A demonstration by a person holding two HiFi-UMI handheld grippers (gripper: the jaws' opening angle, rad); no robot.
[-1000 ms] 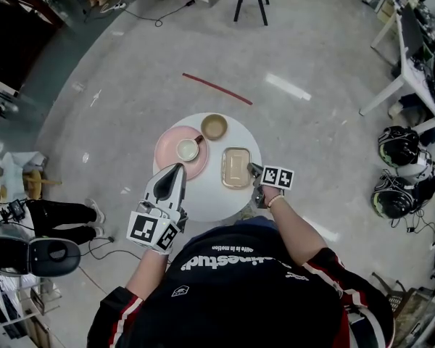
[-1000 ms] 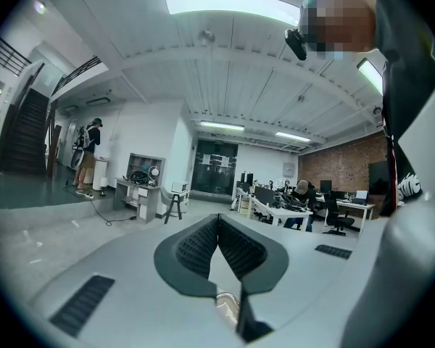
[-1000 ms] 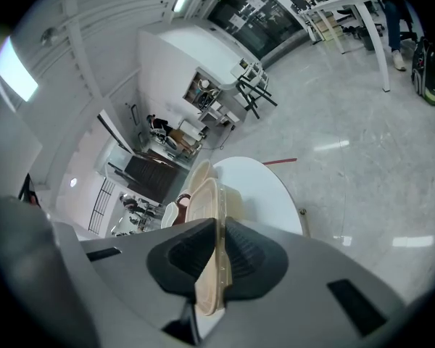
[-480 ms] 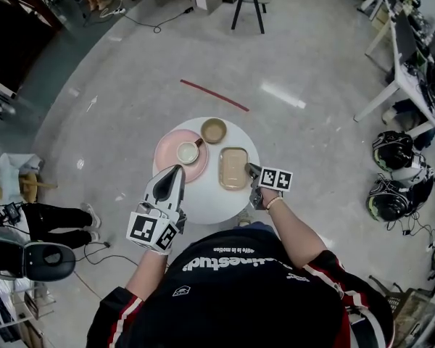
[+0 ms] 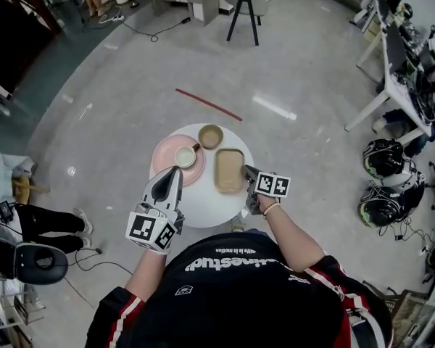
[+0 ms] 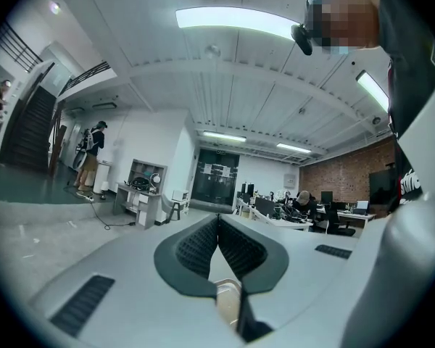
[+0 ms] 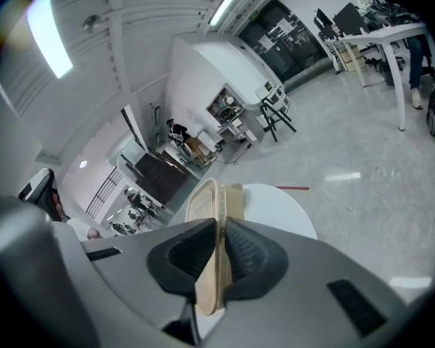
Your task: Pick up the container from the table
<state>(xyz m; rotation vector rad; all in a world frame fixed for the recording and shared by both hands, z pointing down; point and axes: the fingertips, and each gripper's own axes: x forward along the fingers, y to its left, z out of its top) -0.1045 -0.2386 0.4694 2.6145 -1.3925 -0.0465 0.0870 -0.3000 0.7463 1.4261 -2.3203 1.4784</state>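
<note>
The container (image 5: 229,170) is a shallow tan rectangular tray with a lid, and it hangs just over the right side of the round white table (image 5: 210,205). My right gripper (image 5: 245,171) is shut on its right rim. In the right gripper view the container (image 7: 206,216) stands edge-on between the pads, at the right gripper (image 7: 220,245), with the table (image 7: 275,205) below it. My left gripper (image 5: 175,171) hovers over the table's near left, apart from the container. In the left gripper view the left gripper (image 6: 218,230) is shut, nothing is held, and it points level into the room.
On the table stand a pink plate (image 5: 167,154) with a white cup (image 5: 185,156) and a tan bowl (image 5: 211,135) at the far side. A strip of red tape (image 5: 206,104) lies on the floor beyond. Helmets (image 5: 383,158) and desks stand at the right.
The right gripper has risen with the container, which now hangs off the table and shows a plain tan face instead of its glossy lid. The left gripper has shifted slightly.
</note>
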